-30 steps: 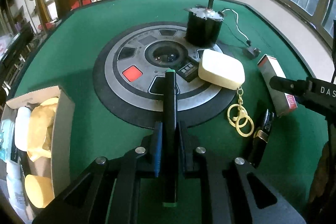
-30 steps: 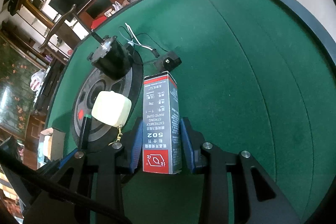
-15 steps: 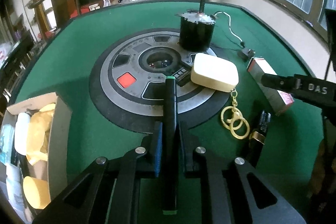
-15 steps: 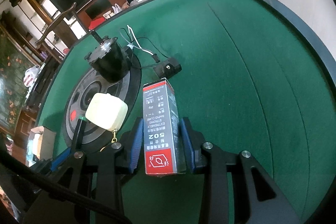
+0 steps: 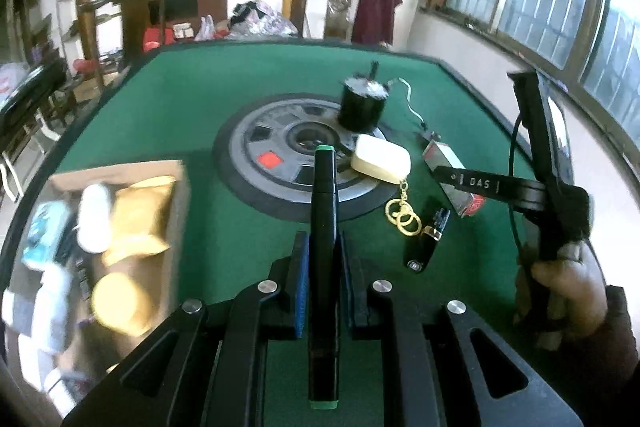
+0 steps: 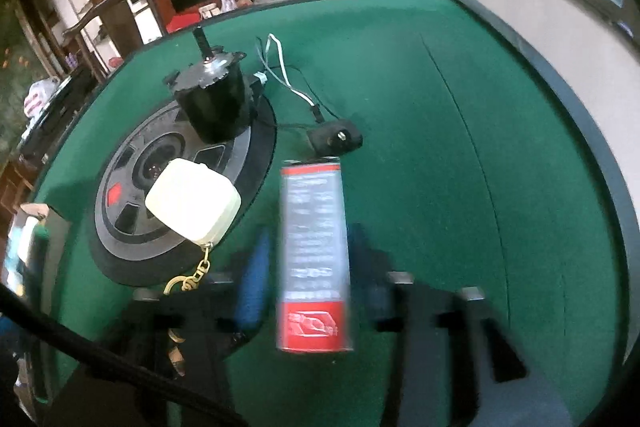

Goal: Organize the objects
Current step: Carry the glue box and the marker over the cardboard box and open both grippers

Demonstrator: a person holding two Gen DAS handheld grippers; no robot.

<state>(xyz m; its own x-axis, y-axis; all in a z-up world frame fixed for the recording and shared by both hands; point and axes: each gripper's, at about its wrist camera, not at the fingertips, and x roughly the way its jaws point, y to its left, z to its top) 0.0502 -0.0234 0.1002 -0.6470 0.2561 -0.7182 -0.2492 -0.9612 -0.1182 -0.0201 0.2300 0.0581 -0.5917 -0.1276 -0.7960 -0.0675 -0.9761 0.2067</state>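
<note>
My left gripper (image 5: 324, 247) is shut on a black marker with green ends (image 5: 325, 195) and holds it above the green table. A cardboard box (image 5: 132, 171) with packets and bottles sits at the left. My right gripper (image 6: 308, 247) is blurred; its blue pads stand apart on either side of the red and white 502 glue box (image 6: 314, 255), with a gap on each side. That glue box (image 5: 452, 167) lies on the felt in the left wrist view, under the right gripper's arm. A cream case with a gold keychain (image 6: 192, 203) lies beside it.
A black motor (image 6: 212, 107) with wires and a black plug (image 6: 336, 139) stands on the round grey centre panel (image 5: 280, 155). A black car key (image 5: 426, 243) and gold rings (image 5: 404, 217) lie near the front. The table's raised edge (image 6: 580, 99) runs along the right.
My left gripper has risen and drawn back with the marker; the box shows more. My right gripper's pads have spread away from the glue box, and the view is now blurred.
</note>
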